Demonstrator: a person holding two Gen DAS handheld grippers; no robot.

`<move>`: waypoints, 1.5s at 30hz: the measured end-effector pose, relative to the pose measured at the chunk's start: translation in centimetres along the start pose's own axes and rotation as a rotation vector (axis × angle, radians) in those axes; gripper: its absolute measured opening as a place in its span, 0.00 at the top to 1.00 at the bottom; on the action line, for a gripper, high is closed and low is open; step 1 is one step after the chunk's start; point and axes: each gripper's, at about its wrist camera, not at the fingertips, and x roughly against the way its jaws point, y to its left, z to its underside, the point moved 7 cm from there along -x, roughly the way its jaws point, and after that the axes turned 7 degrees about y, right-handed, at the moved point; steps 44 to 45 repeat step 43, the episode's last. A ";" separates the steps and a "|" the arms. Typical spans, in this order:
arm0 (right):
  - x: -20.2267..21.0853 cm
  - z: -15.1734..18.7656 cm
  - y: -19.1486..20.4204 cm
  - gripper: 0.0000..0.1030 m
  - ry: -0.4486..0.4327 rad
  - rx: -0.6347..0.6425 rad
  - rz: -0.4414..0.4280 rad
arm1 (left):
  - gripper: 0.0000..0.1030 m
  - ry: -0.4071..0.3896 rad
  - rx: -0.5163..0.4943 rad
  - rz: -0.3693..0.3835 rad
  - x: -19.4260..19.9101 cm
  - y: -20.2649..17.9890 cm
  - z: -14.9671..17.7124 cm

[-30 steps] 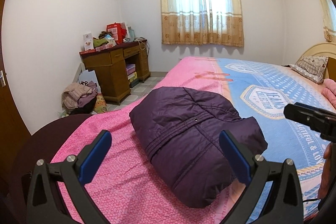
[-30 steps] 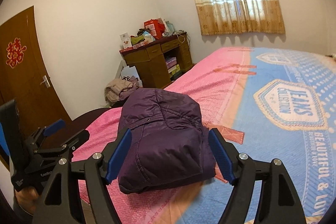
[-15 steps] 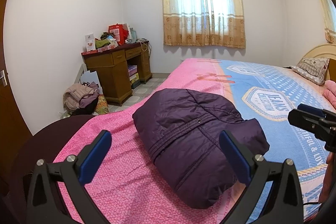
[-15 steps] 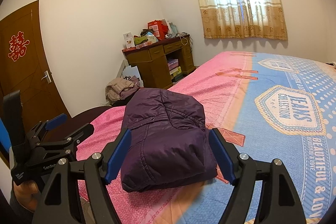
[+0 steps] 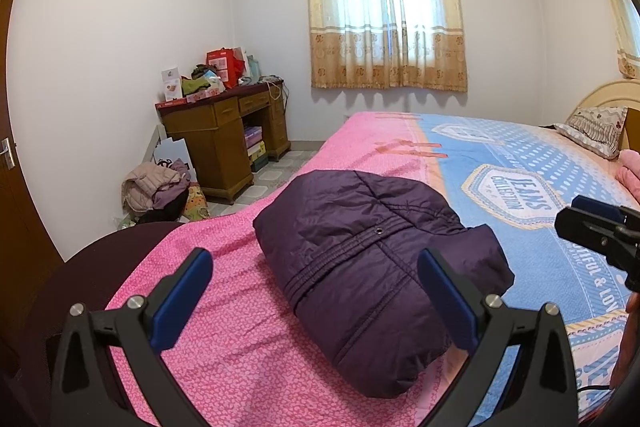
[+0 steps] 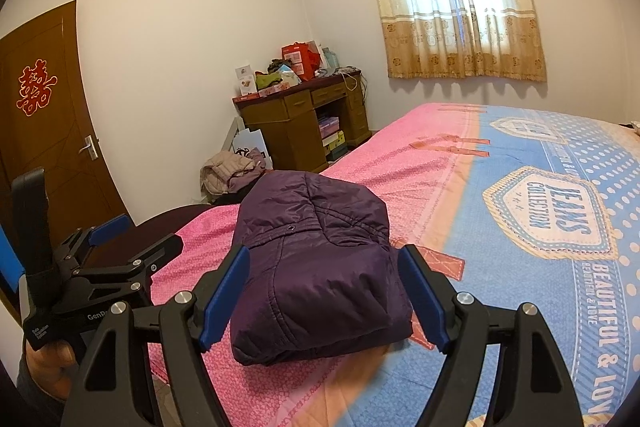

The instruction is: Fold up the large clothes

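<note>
While both tongs (image 5: 316, 291) (image 6: 324, 293) gape empty, folded purple jacket (image 5: 372, 247) on bed (image 5: 248, 359); near edge partly hidden.

Cluttered wooden desk (image 5: 224, 131) under curtained window (image 5: 386, 11) — brown door (image 6: 44, 115), pillow (image 5: 596, 125).

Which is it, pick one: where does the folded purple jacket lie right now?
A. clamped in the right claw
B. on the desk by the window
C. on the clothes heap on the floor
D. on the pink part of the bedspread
D: the jacket rests folded on the pink side of the bedspread, and both claws hang open, clear of it.
</note>
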 end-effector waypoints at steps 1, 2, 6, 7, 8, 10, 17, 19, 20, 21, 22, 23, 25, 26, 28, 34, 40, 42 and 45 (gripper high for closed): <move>0.0 0.0 0.0 0.25 -0.001 -0.001 -0.001 | 0.00 0.000 0.001 0.002 0.0 0.0 0.0; 0.1 0.0 0.0 0.25 -0.003 -0.002 -0.001 | 0.00 0.000 0.001 0.004 0.0 0.0 0.0; 0.1 0.0 -0.1 0.25 -0.002 0.001 -0.003 | 0.00 0.008 0.001 0.002 -0.2 0.0 0.1; 0.2 0.0 -0.1 0.25 -0.002 0.001 -0.003 | 0.00 0.009 0.001 0.002 -0.2 0.0 0.1; 0.2 0.0 -0.1 0.25 -0.002 0.002 -0.003 | 0.00 0.009 0.001 0.002 -0.2 0.0 0.1; 0.2 0.0 -0.1 0.25 -0.003 0.000 -0.005 | 0.00 0.009 0.001 0.001 -0.2 0.1 0.0; 0.3 0.1 -0.1 0.25 -0.002 -0.001 -0.004 | 0.00 0.021 0.012 0.006 -0.4 0.2 0.1; 0.3 0.1 -0.1 0.25 -0.001 0.000 -0.004 | 0.00 0.030 0.006 0.015 -0.5 0.1 0.2; 0.3 0.1 -0.1 0.25 -0.002 -0.001 -0.004 | 0.00 0.032 0.004 0.012 -0.6 0.0 0.3; 0.3 0.1 -0.1 0.25 -0.002 -0.001 -0.005 | 0.00 0.033 0.003 0.009 -0.6 0.0 0.3; 0.3 0.1 -0.1 0.25 -0.002 0.000 -0.005 | 0.00 0.035 0.003 0.007 -0.7 0.1 0.3; 0.3 0.1 -0.1 0.25 -0.002 0.000 -0.004 | 0.00 0.036 0.003 0.006 -0.7 0.1 0.2; 0.3 0.1 0.0 0.25 -0.004 0.002 -0.006 | 0.00 0.037 0.003 -0.003 -0.7 0.2 0.2; 0.3 0.1 0.0 0.25 -0.005 0.003 -0.006 | 0.00 0.037 0.003 -0.006 -0.7 0.3 0.2; 0.4 0.2 0.0 0.25 -0.005 0.003 -0.007 | 0.00 0.037 0.006 -0.015 -0.7 0.4 0.2; 0.3 0.2 0.2 0.25 0.001 0.004 -0.010 | 0.00 0.052 0.003 -0.027 -1.1 0.9 0.2; 0.1 0.3 0.3 0.25 0.008 0.007 -0.013 | 0.00 0.061 -0.002 -0.044 -1.5 1.1 0.5; -0.1 0.3 0.3 0.25 0.012 0.007 -0.012 | 0.00 0.058 -0.015 -0.053 -1.6 1.0 0.5; -0.1 0.4 0.2 0.25 0.014 0.007 -0.011 | 0.00 0.054 -0.017 -0.057 -1.6 0.9 0.5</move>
